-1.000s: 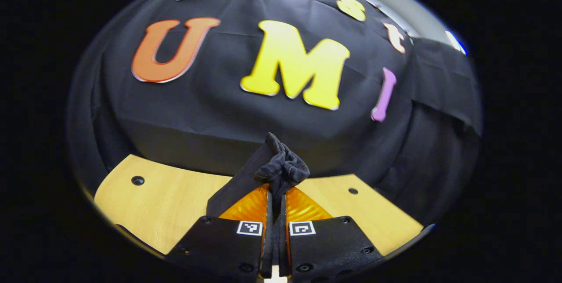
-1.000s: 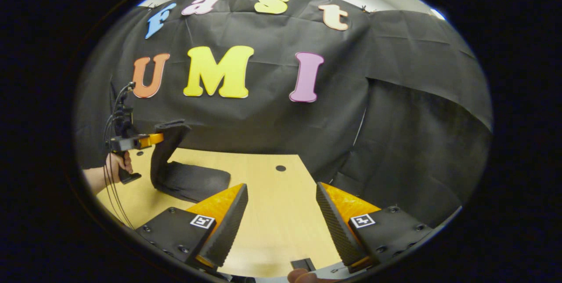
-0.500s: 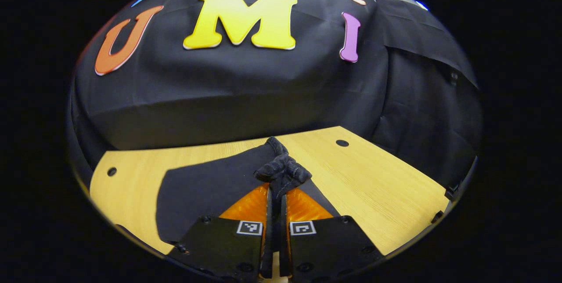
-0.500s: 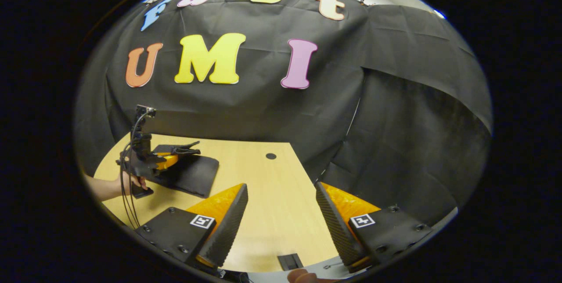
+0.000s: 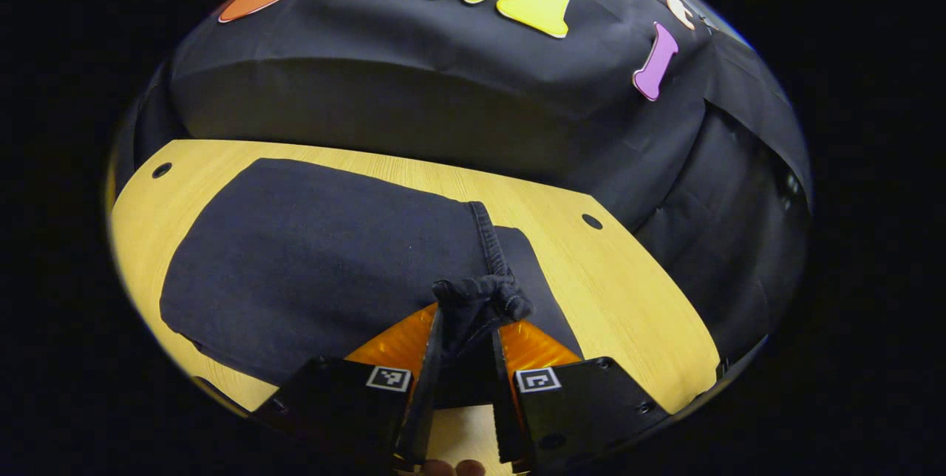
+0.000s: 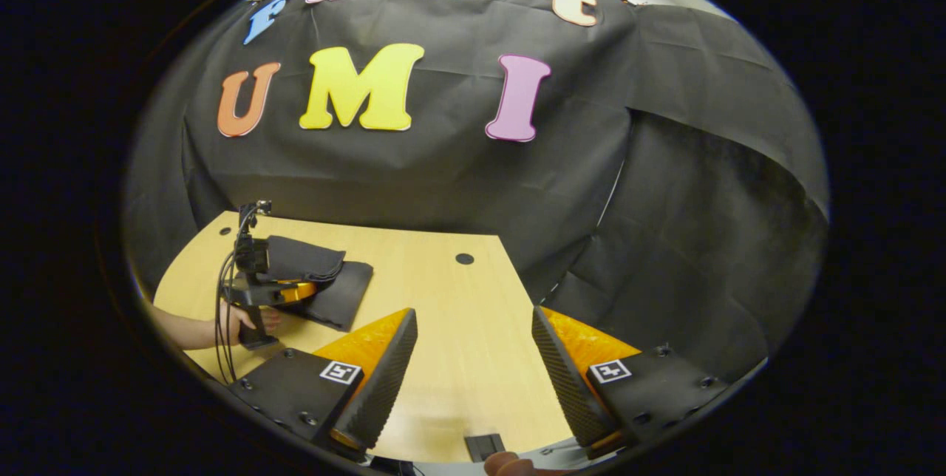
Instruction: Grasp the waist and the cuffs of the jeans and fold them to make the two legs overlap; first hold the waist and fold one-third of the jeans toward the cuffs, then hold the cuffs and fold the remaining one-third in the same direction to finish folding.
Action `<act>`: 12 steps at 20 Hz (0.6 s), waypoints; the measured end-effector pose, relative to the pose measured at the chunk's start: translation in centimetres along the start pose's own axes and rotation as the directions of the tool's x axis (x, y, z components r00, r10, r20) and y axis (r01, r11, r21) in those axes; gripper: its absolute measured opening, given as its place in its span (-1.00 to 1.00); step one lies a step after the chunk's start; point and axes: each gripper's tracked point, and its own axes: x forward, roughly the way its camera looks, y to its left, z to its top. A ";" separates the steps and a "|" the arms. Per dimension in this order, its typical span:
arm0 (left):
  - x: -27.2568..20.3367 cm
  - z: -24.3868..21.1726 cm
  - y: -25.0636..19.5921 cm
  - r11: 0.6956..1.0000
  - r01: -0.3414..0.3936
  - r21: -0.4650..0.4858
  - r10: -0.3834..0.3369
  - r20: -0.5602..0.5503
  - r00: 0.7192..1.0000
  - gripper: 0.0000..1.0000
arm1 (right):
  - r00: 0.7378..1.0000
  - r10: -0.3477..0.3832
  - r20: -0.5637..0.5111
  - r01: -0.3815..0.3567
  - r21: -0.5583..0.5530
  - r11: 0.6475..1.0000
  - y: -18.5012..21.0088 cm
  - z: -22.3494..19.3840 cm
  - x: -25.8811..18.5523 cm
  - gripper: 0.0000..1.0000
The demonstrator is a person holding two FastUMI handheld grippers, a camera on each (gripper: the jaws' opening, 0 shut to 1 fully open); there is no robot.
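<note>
Dark jeans point(image 5: 318, 254) lie folded flat on the wooden table point(image 5: 613, 291). Their bunched end sits at the tips of my left gripper point(image 5: 465, 317), whose jaws stand slightly parted with cloth still between them, so it is open. In the right gripper view the left gripper point(image 6: 284, 290) is low over the table at the far left, held by a hand point(image 6: 244, 321), and a fold of the jeans point(image 6: 303, 258) drapes over it onto the lower layer. My right gripper point(image 6: 473, 313) hovers wide open above bare table point(image 6: 458, 358), well right of the jeans, holding nothing.
The table has small round holes point(image 6: 464, 259) near its back edge. Its right edge drops off against the black cloth wall. A small black object point(image 6: 484, 446) lies at the table's near edge, under my right gripper.
My left gripper swung the held end down and over onto the folded jeans. Its jaws have parted slightly. The right gripper has stayed almost still.
</note>
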 end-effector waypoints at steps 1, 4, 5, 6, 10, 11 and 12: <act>-0.2 0.1 -0.2 1.000 -0.007 0.007 0.007 0.000 1.000 -0.21 | 1.000 0.010 0.002 -0.010 0.002 1.000 0.5 0.0 0.2 0.92; -1.1 0.1 -1.8 1.000 0.028 0.012 -0.027 -0.013 1.000 0.18 | 0.999 0.045 0.005 -0.045 0.002 0.999 2.0 0.2 0.3 0.92; -1.3 0.2 -1.9 1.000 0.026 0.013 -0.026 -0.018 1.000 0.45 | 0.998 0.056 0.010 -0.056 0.000 0.998 2.4 0.3 0.4 0.92; -1.3 0.0 -2.0 1.000 0.021 0.019 -0.020 -0.016 1.000 0.71 | 0.998 0.066 0.016 -0.066 -0.004 0.998 2.9 0.5 0.3 0.89; -4.5 1.9 -2.1 1.000 0.016 0.007 -0.016 0.027 1.000 0.98 | 0.992 0.107 0.071 -0.105 -0.032 0.994 5.0 2.0 -0.2 0.87; -5.7 2.7 -2.2 1.000 0.021 -0.006 -0.021 0.044 0.999 0.98 | 0.989 0.124 0.084 -0.122 -0.033 0.992 5.7 2.3 -0.2 0.92; -7.1 3.6 -2.4 0.999 0.026 -0.023 -0.024 0.055 0.998 0.97 | 0.986 0.141 0.094 -0.138 -0.029 0.990 6.5 2.7 -0.1 0.92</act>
